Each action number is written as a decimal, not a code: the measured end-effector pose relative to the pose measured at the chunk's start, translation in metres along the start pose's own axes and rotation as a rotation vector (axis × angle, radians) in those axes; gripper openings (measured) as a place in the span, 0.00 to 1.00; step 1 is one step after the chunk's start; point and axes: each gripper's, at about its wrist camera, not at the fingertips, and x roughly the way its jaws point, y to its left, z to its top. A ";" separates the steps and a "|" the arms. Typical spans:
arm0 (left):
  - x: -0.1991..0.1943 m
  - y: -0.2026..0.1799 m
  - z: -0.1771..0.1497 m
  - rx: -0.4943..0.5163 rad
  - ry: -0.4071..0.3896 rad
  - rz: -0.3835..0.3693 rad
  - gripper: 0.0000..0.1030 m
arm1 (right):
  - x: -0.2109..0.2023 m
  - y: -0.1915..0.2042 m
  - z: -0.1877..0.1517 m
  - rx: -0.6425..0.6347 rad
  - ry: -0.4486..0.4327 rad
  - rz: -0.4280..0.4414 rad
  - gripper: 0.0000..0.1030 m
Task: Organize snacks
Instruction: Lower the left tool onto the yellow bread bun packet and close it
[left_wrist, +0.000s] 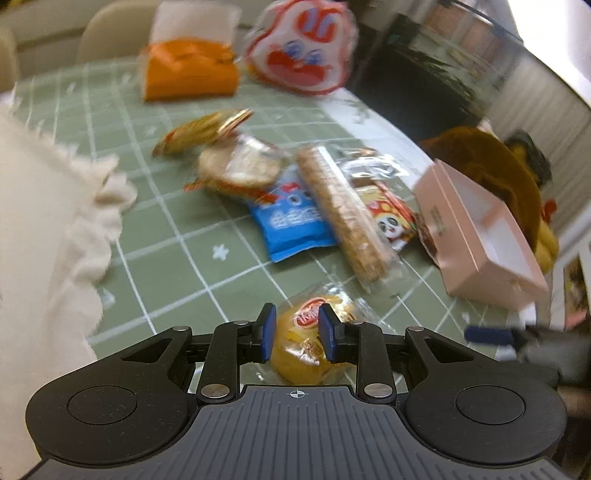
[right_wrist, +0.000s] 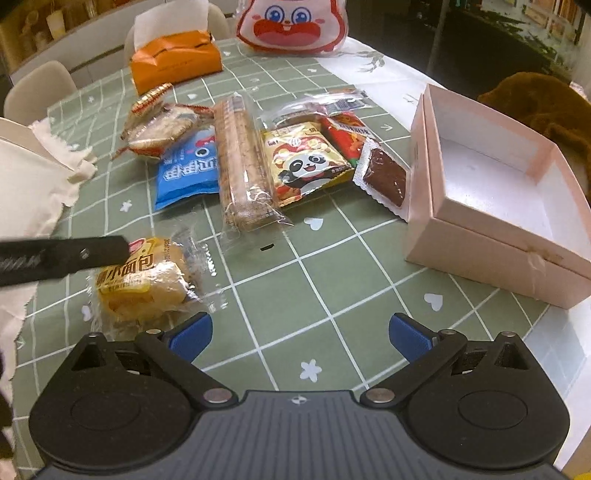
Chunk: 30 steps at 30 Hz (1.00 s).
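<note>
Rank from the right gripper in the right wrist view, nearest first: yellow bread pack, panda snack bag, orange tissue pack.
From the right gripper:
1. yellow bread pack, just ahead, left, under the left gripper's finger.
2. panda snack bag, mid-table, centre of the snack row.
3. orange tissue pack, far edge, left.

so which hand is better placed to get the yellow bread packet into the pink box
Left. Its tongs are narrowed around the yellow wrapped bread packet, seemingly gripping it. The right tongs stand wide open over bare tablecloth, holding nothing, though nearer the empty pink cardboard box.
</note>
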 end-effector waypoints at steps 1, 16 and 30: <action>-0.005 -0.005 -0.001 0.058 -0.017 0.003 0.29 | 0.000 -0.001 0.001 0.010 0.005 -0.001 0.97; 0.019 -0.055 -0.026 0.552 -0.033 0.148 0.43 | -0.012 -0.058 -0.018 0.184 0.025 -0.009 0.96; 0.035 -0.037 -0.008 0.414 0.011 0.100 0.80 | -0.016 -0.065 -0.035 0.201 0.046 -0.025 0.96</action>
